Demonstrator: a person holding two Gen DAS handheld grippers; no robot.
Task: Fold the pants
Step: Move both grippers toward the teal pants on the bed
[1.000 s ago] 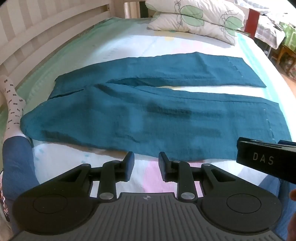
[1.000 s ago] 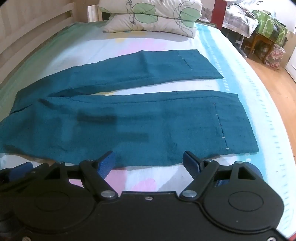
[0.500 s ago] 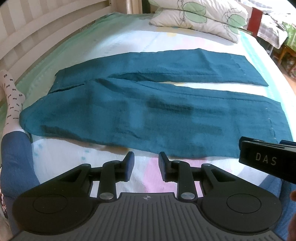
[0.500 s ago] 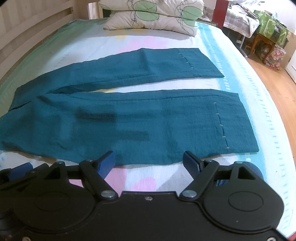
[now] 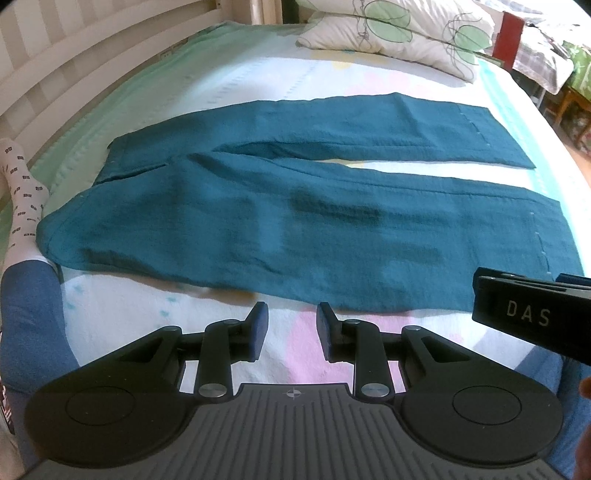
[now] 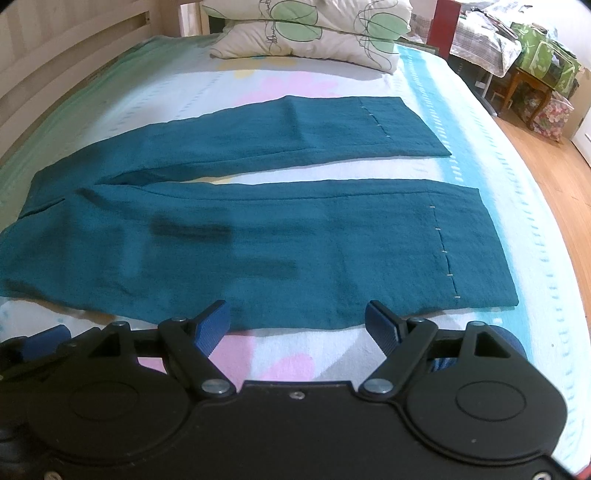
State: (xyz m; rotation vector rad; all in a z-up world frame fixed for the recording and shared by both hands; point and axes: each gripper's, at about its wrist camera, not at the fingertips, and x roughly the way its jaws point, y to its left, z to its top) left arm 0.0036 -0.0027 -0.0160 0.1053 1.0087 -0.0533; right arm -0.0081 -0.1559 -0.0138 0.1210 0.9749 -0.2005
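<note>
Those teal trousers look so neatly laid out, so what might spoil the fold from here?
The pants lie on a soft sheet, so the right gripper might pinch bedding along with the near edge. The left gripper is open less wide and could grab only one layer. The legs are spread apart, so they may stack crooked.

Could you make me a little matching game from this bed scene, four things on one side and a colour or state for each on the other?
Things:
1. pants
2. pillow
3. right gripper
4. sock

Descriptions:
A. white with a green leaf print
B. teal, spread flat on the bed
C. white with small dark marks
D. fingers wide apart, holding nothing

Pairs: 1-B, 2-A, 3-D, 4-C
</note>
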